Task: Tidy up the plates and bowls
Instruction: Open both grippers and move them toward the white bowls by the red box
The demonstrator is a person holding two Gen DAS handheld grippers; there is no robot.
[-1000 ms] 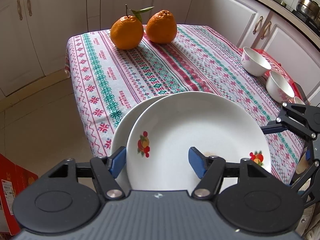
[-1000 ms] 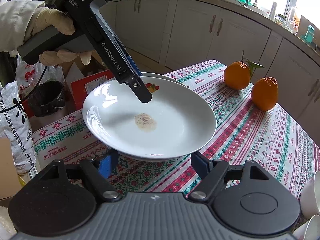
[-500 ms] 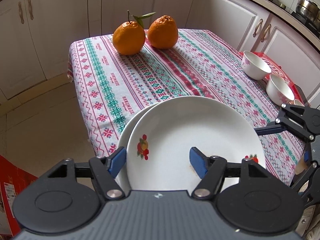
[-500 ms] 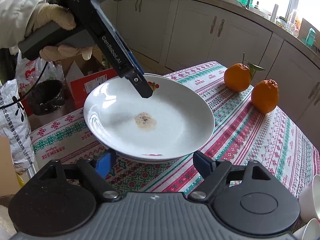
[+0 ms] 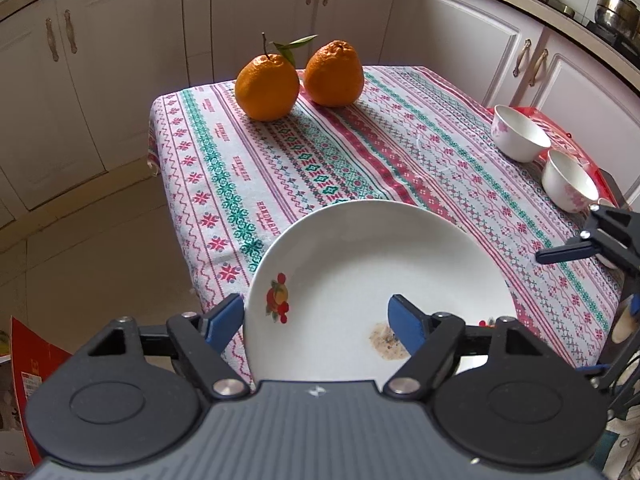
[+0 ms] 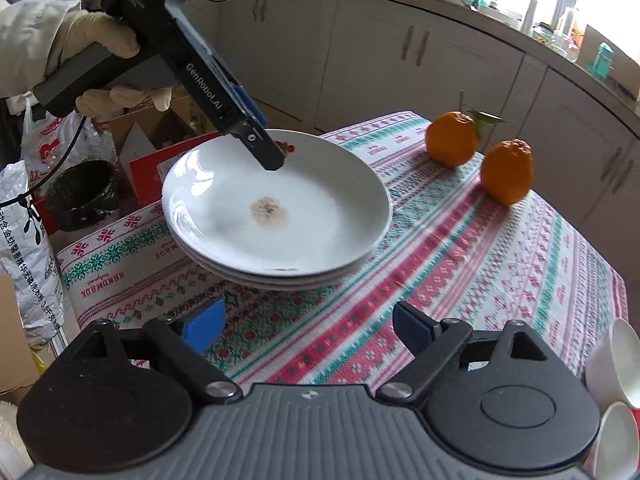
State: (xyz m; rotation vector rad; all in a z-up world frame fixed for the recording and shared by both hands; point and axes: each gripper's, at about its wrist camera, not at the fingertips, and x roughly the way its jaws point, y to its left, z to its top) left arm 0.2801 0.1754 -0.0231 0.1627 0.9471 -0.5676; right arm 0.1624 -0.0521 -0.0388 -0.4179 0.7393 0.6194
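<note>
A white plate (image 5: 368, 276) with a fruit print and a brown stain sits squarely on top of a second white plate (image 6: 280, 280) near the table's left edge. My left gripper (image 5: 316, 316) is open, one pad left of the rim and one over the dish; in the right wrist view its finger (image 6: 264, 152) hangs just over the top plate (image 6: 276, 204). My right gripper (image 6: 304, 326) is open and empty, in front of the stack. Two small white bowls (image 5: 520, 134) (image 5: 570, 180) stand at the table's right edge.
Two oranges (image 5: 267, 90) (image 5: 334, 74) sit at the far end of the patterned tablecloth (image 5: 360, 152). White cabinets surround the table. A black bin (image 6: 82, 194), boxes and bags stand on the floor to the left.
The top plate has slid to sit squarely over the lower plate, which no longer shows in the left wrist view. My left gripper has risen and drawn back a little.
</note>
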